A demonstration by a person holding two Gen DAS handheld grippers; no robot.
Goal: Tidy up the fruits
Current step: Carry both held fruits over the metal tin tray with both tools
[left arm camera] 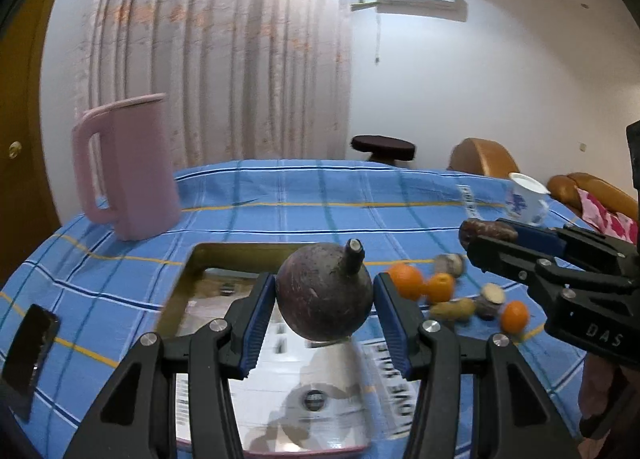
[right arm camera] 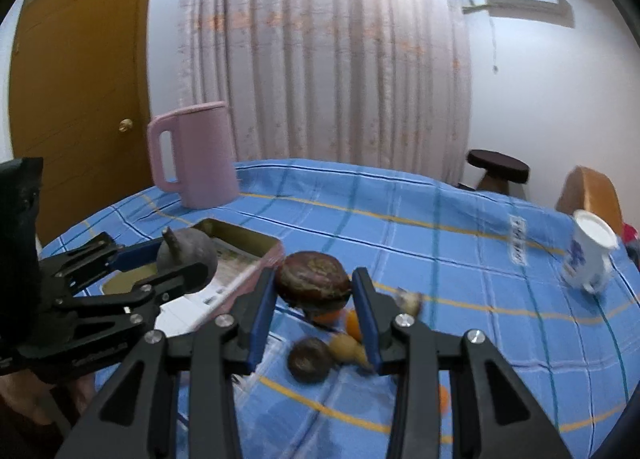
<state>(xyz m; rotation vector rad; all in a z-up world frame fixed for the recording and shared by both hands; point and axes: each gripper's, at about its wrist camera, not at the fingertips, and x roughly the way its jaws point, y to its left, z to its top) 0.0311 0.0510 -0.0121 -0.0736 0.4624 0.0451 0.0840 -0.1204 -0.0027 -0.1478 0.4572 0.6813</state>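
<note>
- While both grippers hung above the blue checked surface, each carried one fruit clear of the cloth, which suggested the two pieces were on their way to the tin tray rather than being set back in the pile.
- The left gripper had its jaws drawn in to the width of the dark round fruit, the blue pads pressing its two sides, stem tilted up and away from the camera.
- That fruit hung directly over the tray, which sat toward the surface's left side; holding it there looked like the last pause before letting go.
- The right gripper had its jaws closed about as far on a flatter brown fruit, gripped across its sides.
- It was held just right of the tray's near corner, above the loose fruit, probably waiting for the left hand to be out of the way.
- The remaining small oranges and brownish pieces lay clustered on the cloth to the right of the tray, not yet sorted.
- A pink pitcher stood near the far left edge, and a white cup toward the far right edge, both well apart from the work.
</note>
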